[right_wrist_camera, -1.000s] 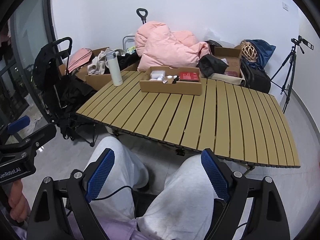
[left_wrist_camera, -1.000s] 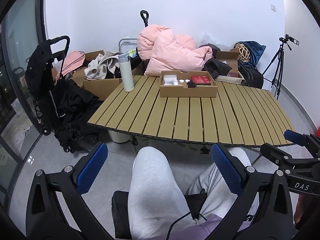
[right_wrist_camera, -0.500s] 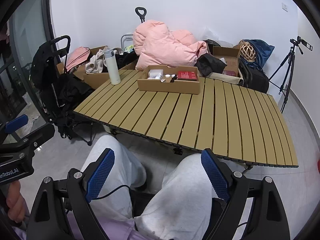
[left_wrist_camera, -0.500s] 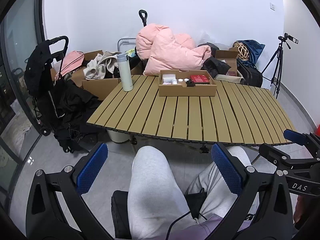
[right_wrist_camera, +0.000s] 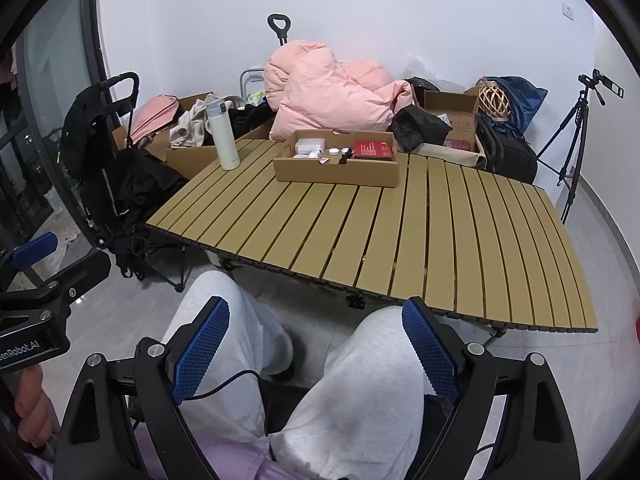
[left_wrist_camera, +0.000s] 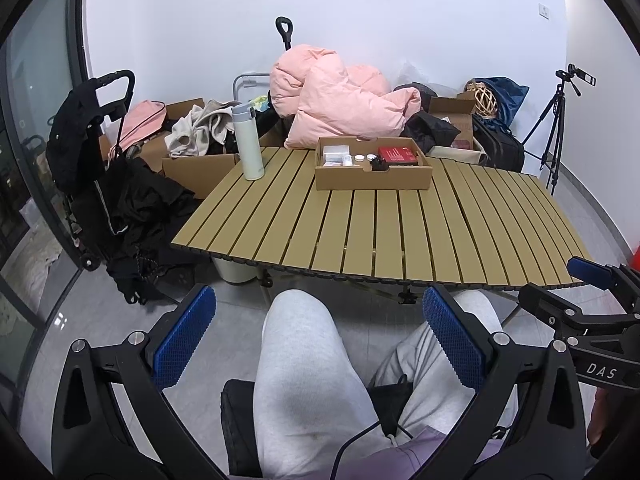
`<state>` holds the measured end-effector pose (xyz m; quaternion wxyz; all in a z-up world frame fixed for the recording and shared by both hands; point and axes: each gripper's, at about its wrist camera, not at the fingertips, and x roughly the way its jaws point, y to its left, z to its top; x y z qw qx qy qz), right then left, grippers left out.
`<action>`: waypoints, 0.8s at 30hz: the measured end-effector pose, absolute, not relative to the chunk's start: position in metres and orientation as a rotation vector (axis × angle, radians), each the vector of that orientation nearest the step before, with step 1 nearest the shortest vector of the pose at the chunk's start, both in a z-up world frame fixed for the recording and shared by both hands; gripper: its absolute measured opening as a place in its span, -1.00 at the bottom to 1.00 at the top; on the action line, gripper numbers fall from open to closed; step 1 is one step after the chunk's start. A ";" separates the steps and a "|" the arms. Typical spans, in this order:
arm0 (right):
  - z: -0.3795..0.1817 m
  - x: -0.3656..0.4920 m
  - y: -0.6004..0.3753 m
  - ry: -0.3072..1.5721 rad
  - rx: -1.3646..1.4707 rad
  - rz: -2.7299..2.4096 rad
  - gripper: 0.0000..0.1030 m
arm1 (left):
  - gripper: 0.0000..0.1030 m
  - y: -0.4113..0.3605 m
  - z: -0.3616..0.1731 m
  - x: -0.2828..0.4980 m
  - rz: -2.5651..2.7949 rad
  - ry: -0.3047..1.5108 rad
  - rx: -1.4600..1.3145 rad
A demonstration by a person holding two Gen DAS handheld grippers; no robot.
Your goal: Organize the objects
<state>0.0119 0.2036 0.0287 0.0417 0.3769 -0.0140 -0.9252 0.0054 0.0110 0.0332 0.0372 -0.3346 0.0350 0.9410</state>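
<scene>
A lived-in room of a home, used partly for storage: a slatted folding camp table [left_wrist_camera: 400, 224] on a grey tiled floor, a pink duvet [left_wrist_camera: 340, 100] heaped against the white wall, open cardboard boxes [right_wrist_camera: 452, 120] of clothes, a stroller [left_wrist_camera: 92, 152], and a camera tripod [right_wrist_camera: 576, 136].

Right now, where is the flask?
The flask stands upright at the table's far left corner, left of the cardboard tray in both views.

Beyond the table I see a pink duvet [left_wrist_camera: 340, 100] heaped against the wall, a tripod [left_wrist_camera: 554, 128] at far right, and a black stroller [left_wrist_camera: 92, 152] at left.
</scene>
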 end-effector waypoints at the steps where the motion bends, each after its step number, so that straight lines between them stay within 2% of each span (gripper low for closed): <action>1: 0.029 0.012 0.204 -0.043 1.155 -2.831 0.77 | 1.00 0.011 0.033 0.005 2.888 0.108 -1.027; 24: 0.025 0.010 0.204 -0.058 1.167 -2.829 0.77 | 1.00 0.011 0.030 0.005 2.882 0.100 -1.043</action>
